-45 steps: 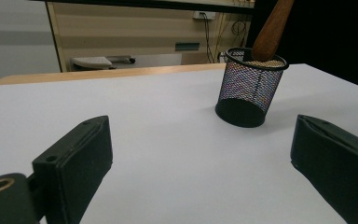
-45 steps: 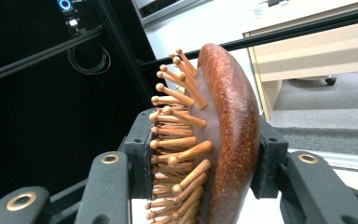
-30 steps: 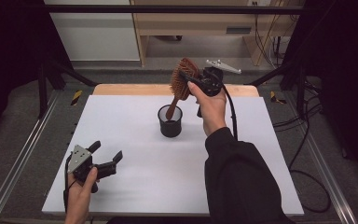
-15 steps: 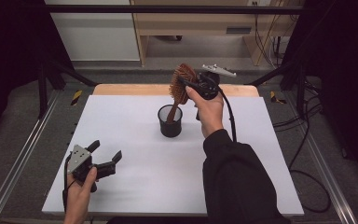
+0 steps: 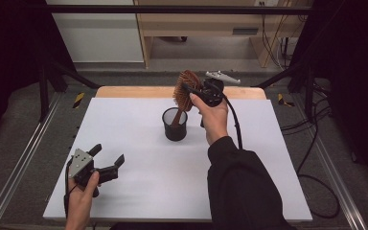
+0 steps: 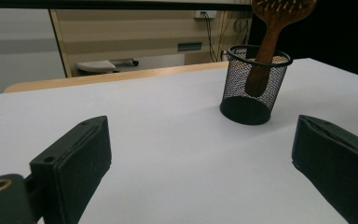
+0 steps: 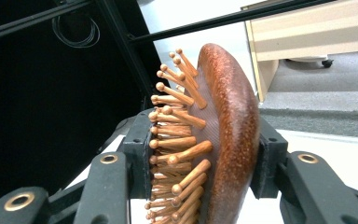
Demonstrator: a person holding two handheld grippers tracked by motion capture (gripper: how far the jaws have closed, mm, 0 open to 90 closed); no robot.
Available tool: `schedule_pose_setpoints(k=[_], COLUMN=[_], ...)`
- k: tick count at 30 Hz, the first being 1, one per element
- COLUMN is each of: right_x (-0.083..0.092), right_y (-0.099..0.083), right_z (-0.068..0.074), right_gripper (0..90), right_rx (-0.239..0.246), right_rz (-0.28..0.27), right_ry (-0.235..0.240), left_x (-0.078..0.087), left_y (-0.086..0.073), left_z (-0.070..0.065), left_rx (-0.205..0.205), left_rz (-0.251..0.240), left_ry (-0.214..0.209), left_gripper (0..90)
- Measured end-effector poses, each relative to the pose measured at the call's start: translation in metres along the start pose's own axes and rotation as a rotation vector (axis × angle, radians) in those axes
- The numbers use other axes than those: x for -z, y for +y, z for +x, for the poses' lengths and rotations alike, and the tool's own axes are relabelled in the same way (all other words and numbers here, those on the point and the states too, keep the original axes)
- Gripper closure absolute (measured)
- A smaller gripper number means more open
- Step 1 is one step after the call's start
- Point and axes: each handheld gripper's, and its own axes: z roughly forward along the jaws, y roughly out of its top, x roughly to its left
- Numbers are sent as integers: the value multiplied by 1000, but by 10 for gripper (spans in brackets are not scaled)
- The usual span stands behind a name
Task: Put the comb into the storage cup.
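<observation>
Nearest, at the front left of the white table [image 5: 139, 191]: left gripper [image 5: 106, 165], jaws spread wide with nothing between them, pointed toward the black mesh pen cup [image 6: 255, 84] well apart from it. Farther back, near the table's middle: wooden paddle hairbrush [image 5: 184, 93] standing tilted with its handle inside that cup. Clamped on the brush head, pins on one side and wooden back on the other: right gripper [image 7: 205, 163]; no readable writing or brand on anything.
</observation>
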Motion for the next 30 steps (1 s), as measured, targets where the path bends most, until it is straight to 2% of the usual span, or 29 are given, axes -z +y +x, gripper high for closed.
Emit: schedule_pose_setpoints(k=[6, 16, 21, 30], right_x=[-3, -8, -11, -12], right_y=[-2, -8, -9, -12], right_z=[1, 1, 5, 2], right_gripper=[519, 519, 519, 519], right_rx=[9, 3, 4, -1], right_rz=[2, 18, 21, 31], right_ry=[0, -5, 7, 13], left_x=[-1, 1, 1, 0], left_y=[0, 1, 1, 0], left_z=[-2, 2, 1, 1], left_rx=[-17, -1, -4, -3], left_rz=[0, -9, -6, -3], left_ry=[-3, 13, 5, 1], left_gripper=[51, 50, 51, 50])
